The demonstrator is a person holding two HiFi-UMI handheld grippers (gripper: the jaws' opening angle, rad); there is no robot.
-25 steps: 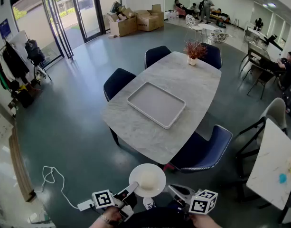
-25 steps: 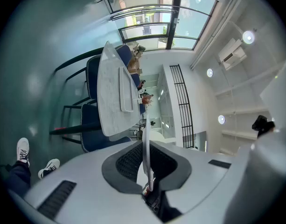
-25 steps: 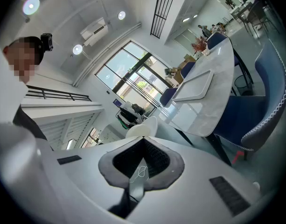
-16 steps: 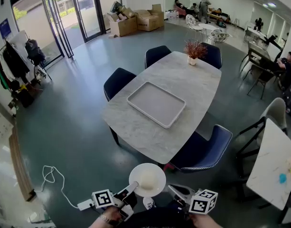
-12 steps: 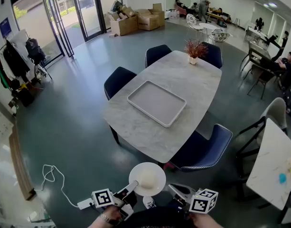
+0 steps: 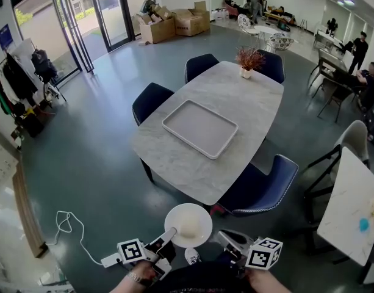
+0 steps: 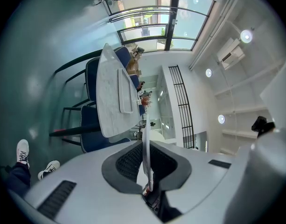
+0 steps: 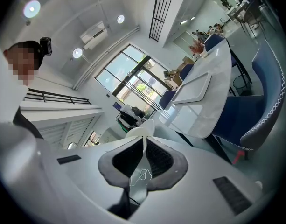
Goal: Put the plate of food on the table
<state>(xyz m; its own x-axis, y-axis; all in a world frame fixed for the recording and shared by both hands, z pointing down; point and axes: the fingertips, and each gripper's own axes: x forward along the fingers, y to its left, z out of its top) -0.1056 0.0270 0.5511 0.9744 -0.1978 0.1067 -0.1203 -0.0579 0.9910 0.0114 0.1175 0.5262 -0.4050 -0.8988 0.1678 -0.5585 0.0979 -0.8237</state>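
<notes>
While the left gripper (image 6: 169, 232) pinched the plate (image 6: 176, 219) by its rim and the right gripper (image 6: 222, 236), pressed together, hung empty beside it, the plate was over the floor, short of the table (image 6: 187, 170). Stiff, probably breakable and carrying loose food (image 6: 190, 226), it likely wanted a level rim hold. The table's near end lay bare before the tray (image 6: 200, 129), with a chair (image 6: 260, 188) crowding its right corner.

White plate (image 6: 174, 220), grey marbled table (image 6: 193, 170), navy chairs (image 6: 260, 188), pale grey tray (image 6: 200, 129).
</notes>
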